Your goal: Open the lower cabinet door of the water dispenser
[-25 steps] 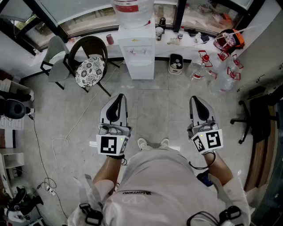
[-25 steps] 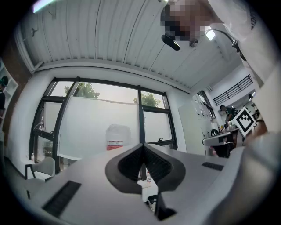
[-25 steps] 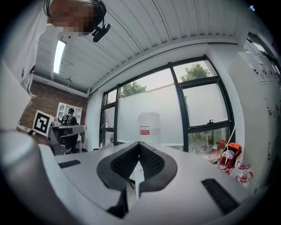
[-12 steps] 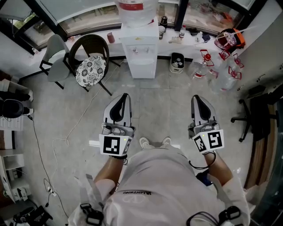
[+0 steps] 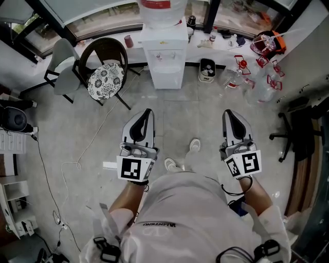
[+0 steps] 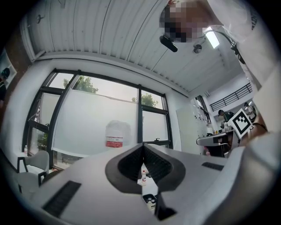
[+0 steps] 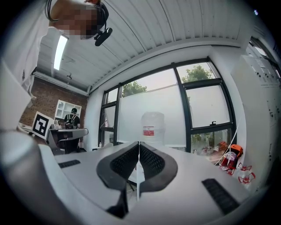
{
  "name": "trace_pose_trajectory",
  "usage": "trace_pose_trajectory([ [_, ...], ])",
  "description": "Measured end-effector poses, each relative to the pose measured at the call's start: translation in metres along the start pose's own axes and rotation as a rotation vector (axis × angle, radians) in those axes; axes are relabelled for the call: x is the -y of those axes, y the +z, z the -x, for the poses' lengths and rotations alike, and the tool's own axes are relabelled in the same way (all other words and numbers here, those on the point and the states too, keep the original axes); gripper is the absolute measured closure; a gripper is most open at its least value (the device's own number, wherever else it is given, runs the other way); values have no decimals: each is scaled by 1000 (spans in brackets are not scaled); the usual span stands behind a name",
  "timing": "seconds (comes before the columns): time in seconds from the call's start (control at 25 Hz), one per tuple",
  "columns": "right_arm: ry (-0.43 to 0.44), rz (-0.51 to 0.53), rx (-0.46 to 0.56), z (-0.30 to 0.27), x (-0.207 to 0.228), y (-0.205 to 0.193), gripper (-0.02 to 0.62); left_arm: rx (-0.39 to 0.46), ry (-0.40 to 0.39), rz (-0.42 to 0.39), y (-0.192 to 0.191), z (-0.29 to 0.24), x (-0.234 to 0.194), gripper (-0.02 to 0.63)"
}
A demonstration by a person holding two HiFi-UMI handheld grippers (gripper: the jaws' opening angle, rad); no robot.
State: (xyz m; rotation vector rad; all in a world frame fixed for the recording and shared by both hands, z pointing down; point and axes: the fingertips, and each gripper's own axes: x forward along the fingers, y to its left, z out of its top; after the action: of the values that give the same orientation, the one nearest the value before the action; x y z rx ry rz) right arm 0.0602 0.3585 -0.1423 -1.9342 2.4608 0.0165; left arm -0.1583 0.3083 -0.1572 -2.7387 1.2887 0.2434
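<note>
- Spreading under everything, the pale grey tiled floor runs up to a wall of dark-framed windows on the far side.
- Midway across it stands a person in a white shirt, facing the windows, one pale shoe set ahead of the other.
- Against the window ledge stands the tall white water dispenser, well apart from the person. A clear water bottle with a red label sits on top.
- Its lower cabinet door, a plain white panel, lies flat and closed, and nothing touches it.
- Left of the dispenser sits a dark wicker chair with a flowered cushion, with a grey plastic chair just beside it.
- At the right edge stands a black office chair.
- Held out in front of the person, the grey-and-black left gripper points toward the dispenser. Its jaws are pressed together at the tips with nothing between them.
- Beside it, well apart, the matching right gripper points the same way. Its jaws are likewise closed and empty.
- Right of the dispenser, empty clear jugs with red handles lie scattered on the floor.
- Between them and the dispenser stands a small dark bin.
- Along the floor at the left trails a thin white cable.
</note>
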Motion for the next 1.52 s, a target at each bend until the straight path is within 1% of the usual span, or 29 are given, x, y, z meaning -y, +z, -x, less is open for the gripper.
trace_pose_trajectory([
  [0.24, 17, -8, 2, -24, 11, -2, 578, -7, 5, 6, -7, -21, -3, 604],
  [0.4, 39, -19, -1, -48, 27, -8, 578, -9, 9, -6, -11, -47, -8, 604],
  [0.56, 59, -40, -13, -76, 55, -15, 578, -19, 29, -12, -20, -83, -12, 604],
  [0.88, 128, -55, -30, -139, 120, -25, 578, -15, 67, -32, -40, -167, -16, 604],
  [1.12, 186, -56, -40, -185, 162, -40, 578, -22, 123, -37, -60, -217, -21, 604],
  [1.24, 206, -48, -38, -207, 177, -53, 578, -31, 122, -34, -76, -238, -20, 604],
  [1.32, 213, -53, -40, -219, 181, -66, 578, -52, 117, -19, -93, -247, -20, 604],
  [1.4, 230, -58, -46, -230, 181, -84, 578, -78, 110, -10, -116, -252, -22, 604],
  [1.52, 248, -67, -54, -251, 180, -123, 578, -93, 99, 1, -160, -263, -31, 604],
])
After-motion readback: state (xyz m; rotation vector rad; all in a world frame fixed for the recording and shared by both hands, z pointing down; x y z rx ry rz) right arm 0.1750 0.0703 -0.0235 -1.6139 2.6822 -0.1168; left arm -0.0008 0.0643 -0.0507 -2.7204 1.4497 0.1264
